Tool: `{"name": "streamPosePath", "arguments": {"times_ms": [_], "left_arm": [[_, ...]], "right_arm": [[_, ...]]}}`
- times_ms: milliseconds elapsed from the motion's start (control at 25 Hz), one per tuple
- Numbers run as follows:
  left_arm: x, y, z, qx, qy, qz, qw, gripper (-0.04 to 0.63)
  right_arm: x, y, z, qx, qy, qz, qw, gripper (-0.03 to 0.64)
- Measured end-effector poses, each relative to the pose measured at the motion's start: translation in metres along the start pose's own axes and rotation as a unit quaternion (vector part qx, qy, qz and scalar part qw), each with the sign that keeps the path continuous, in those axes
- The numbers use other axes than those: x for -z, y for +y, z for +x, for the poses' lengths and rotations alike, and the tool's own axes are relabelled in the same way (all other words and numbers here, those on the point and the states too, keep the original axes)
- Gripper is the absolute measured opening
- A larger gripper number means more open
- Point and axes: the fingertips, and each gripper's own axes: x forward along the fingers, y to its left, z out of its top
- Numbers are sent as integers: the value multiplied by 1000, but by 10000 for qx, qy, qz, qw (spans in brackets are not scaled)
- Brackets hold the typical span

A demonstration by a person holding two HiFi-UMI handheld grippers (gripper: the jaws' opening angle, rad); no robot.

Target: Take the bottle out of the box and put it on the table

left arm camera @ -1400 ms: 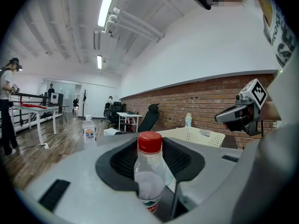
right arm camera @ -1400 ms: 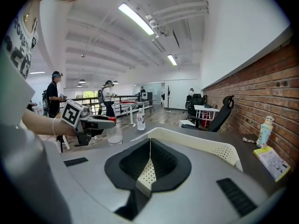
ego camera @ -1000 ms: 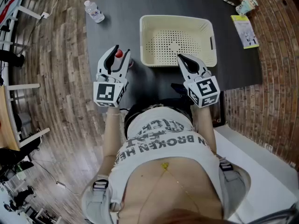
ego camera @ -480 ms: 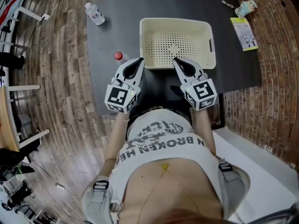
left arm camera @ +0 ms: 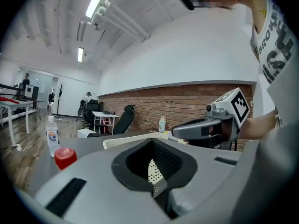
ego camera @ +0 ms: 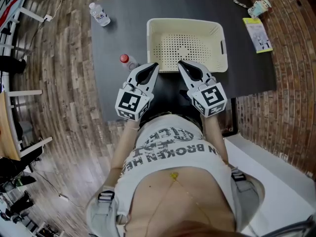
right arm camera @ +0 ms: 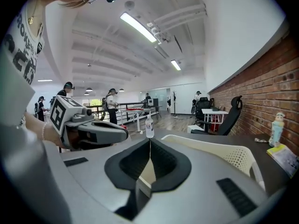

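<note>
Cream perforated box (ego camera: 183, 20), red-capped bottle (ego camera: 127, 61), dark table (ego camera: 123, 31)

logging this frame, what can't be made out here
Red-capped bottle: left gripper view, body hidden behind the left gripper.
Clear bottle: head view, label too small to read.
Leaflet: head view, print too small.
Small item past the leaflet: head view, too small to identify.

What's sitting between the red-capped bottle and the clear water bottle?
Nothing. The head view shows only bare dark table between the red-capped bottle and the clear water bottle.
</note>
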Motion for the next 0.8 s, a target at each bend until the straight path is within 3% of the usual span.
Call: {"name": "streamPosePath", "arguments": {"times_ms": [800], "left_arm": [[-88,-28,-11,257,-847,458,9950,6]], "right_arm": [[-70,31,-3,-345,-1189,4,9923,8]]}}
